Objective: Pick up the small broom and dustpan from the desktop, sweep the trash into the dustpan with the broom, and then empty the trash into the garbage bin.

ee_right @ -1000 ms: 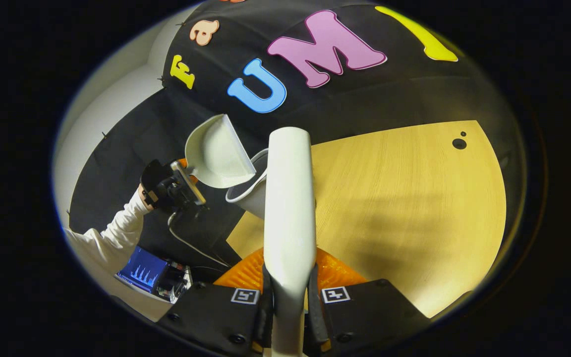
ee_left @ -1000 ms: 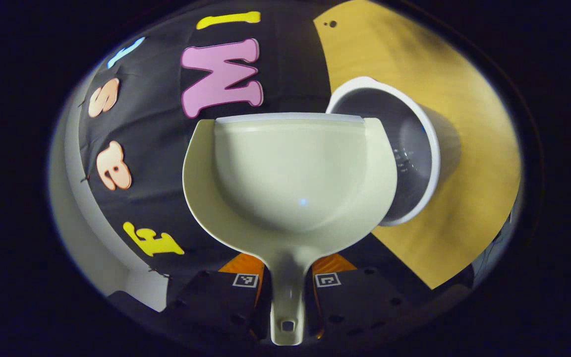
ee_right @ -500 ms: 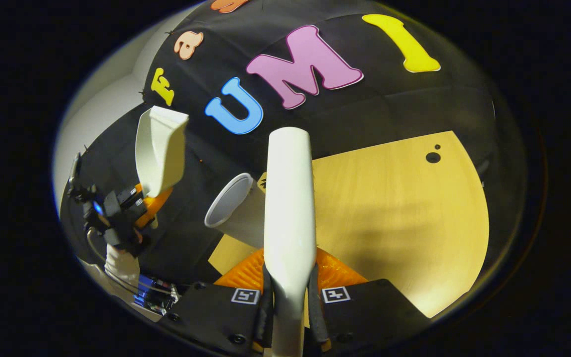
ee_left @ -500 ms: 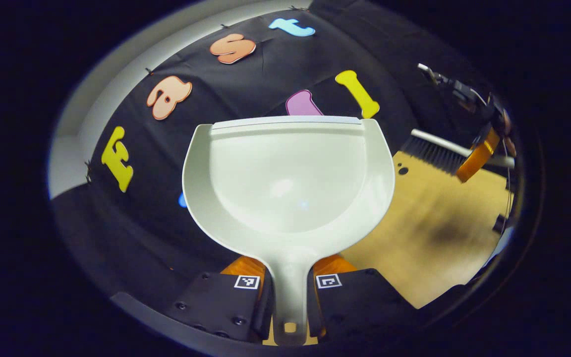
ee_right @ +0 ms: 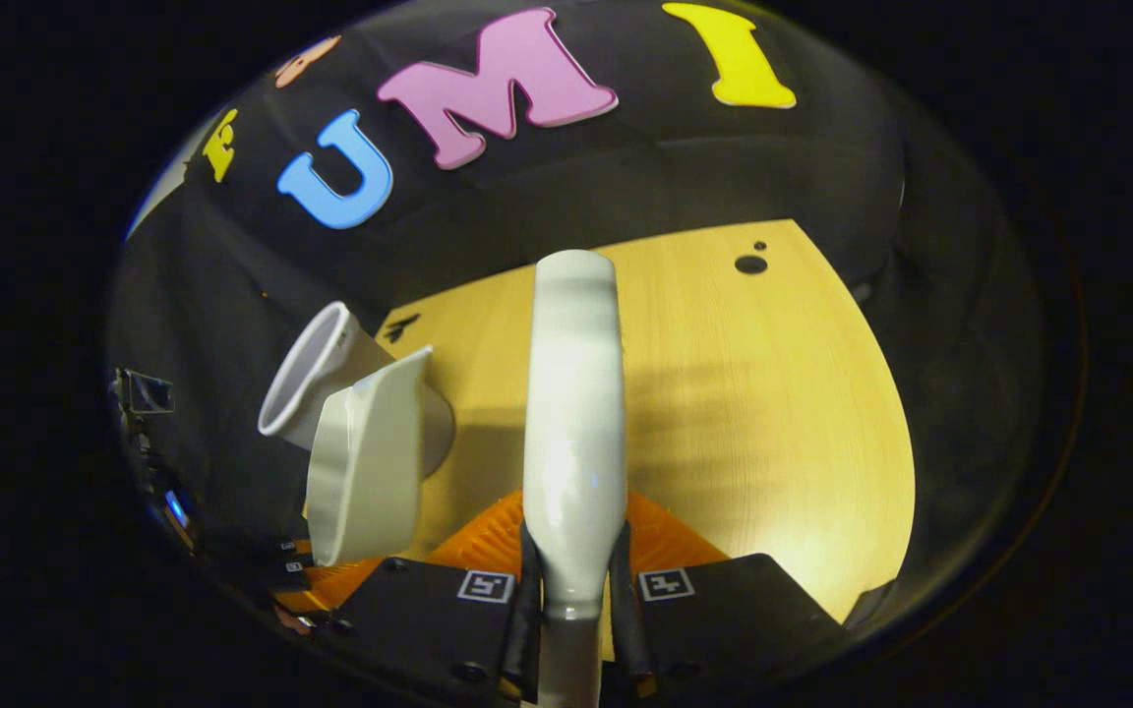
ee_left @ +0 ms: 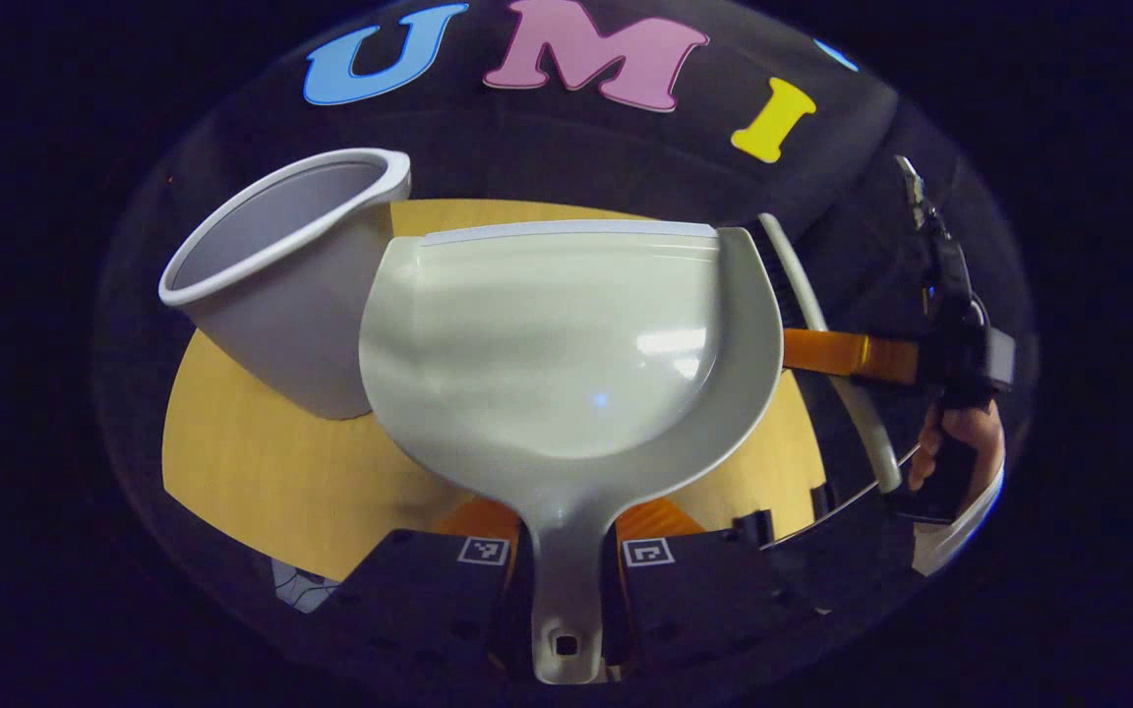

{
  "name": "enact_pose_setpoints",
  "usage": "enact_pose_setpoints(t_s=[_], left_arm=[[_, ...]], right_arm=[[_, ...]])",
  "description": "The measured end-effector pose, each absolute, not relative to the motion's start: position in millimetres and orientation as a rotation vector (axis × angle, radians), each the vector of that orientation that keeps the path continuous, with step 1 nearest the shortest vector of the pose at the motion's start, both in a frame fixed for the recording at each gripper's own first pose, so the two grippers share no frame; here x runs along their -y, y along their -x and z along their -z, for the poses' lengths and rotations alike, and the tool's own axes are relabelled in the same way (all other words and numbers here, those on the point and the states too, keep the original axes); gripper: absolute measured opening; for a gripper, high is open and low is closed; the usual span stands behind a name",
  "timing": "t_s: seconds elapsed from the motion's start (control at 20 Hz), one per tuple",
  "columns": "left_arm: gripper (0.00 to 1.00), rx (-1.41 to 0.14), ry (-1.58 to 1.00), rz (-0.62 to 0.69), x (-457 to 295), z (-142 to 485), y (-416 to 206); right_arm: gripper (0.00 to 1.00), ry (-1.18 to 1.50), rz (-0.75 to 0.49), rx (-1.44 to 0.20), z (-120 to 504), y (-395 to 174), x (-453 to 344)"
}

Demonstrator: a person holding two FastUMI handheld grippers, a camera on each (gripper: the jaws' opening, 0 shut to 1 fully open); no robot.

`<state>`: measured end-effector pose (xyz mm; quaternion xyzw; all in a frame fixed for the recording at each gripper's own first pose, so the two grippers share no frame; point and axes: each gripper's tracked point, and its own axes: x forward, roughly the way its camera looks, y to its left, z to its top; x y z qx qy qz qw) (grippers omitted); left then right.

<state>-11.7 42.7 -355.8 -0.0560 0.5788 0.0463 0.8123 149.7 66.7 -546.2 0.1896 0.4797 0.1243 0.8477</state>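
Left hand-held gripper (ee_left: pixel 566 580) clamped on dustpan (ee_left: pixel 566 344) handle beside garbage bin (ee_left: pixel 281 285), right hand-held gripper (ee_right: pixel 573 600) gripping broom (ee_right: pixel 574 433)

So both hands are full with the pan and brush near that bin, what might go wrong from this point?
The dustpan hangs close beside the garbage bin, so a careless swing might knock the bin over on the desktop. The left gripper clamps only the pan's thin handle, which could twist in the grip. The right gripper holds the broom by its handle, so it too could swivel or slip.
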Motion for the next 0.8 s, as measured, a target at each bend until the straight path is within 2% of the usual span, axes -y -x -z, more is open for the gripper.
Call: enact_pose_setpoints(t_s=[0.15,0.3,0.65,0.7,0.75,0.8], left_arm=[[0.25,-1.374,0.128,-0.120,-35.5,381.2,31.8],[0.26,-1.432,0.150,-0.151,-40.5,365.9,23.1],[0.27,-1.550,0.116,-0.191,-40.6,348.2,8.2],[0.25,-1.540,0.095,-0.194,-41.7,350.8,6.8],[0.26,-1.543,0.071,-0.194,-43.5,351.1,7.9],[0.27,-1.566,0.049,-0.193,-43.4,350.8,12.3]], right_arm=[[0.32,-0.354,-0.227,-1.169,601.6,-126.2,-77.4],[0.33,-0.320,-0.189,-1.271,626.6,-117.8,-82.2],[0.32,-0.281,-0.106,-1.439,674.3,-97.9,-94.4],[0.37,-0.274,-0.097,-1.449,678.2,-97.0,-94.8],[0.32,-0.257,-0.091,-1.462,683.1,-96.3,-93.0],[0.32,-0.249,-0.082,-1.482,688.7,-93.7,-91.9]])
